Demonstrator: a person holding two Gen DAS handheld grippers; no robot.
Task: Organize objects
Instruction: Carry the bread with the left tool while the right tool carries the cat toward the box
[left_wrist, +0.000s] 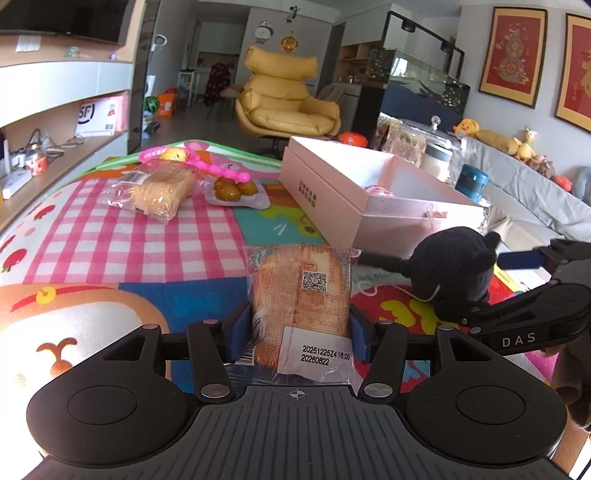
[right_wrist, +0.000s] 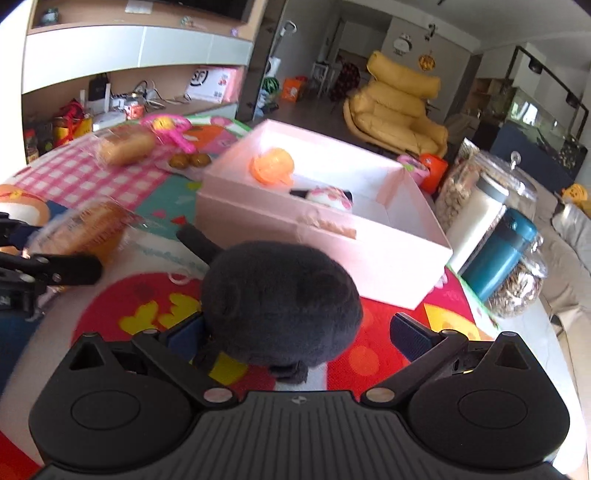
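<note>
My left gripper is shut on a wrapped bread packet with a QR label, held over the colourful play mat. My right gripper is open around a black plush toy; the left pad touches it, the right pad stands apart. The plush also shows in the left wrist view, right of the packet. An open pink box stands just beyond the plush and holds an orange toy and a pink-white toy. The box also shows in the left wrist view.
On the mat's far side lie another bread bag, a packet of brown cakes and a pink toy racket. Glass jars and a teal bottle stand right of the box. A yellow armchair is behind.
</note>
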